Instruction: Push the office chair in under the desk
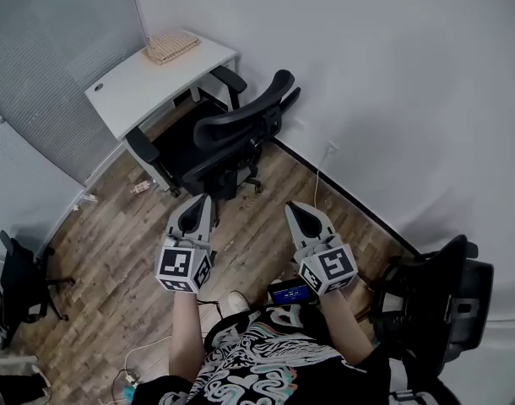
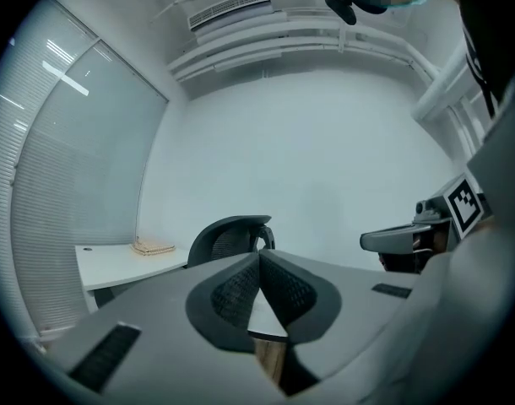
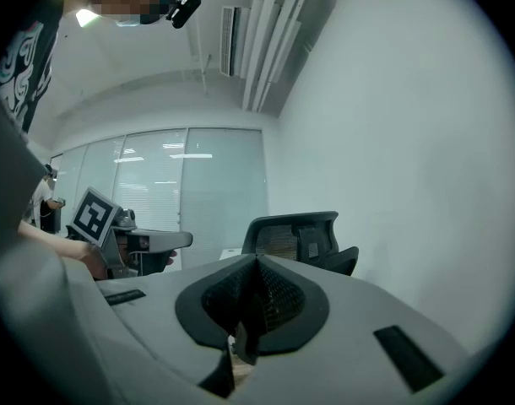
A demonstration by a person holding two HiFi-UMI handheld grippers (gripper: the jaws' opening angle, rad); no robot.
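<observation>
Wood floor (image 1: 256, 218) separates left tongs (image 1: 196, 202) and right tongs (image 1: 296, 211) from the office chair (image 1: 228, 137) ahead, angled off the table (image 1: 135, 87). Both are pinched together, empty, probably for pushing.

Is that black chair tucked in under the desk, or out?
Out. The office chair stands in front of the white desk, its seat and backrest showing beyond the desktop's edge.

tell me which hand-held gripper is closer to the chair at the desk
Left. The left hand-held gripper sits just short of the chair, roughly in line with its back. The right hand-held gripper is further off, out to the side. Neither touches it.
</observation>
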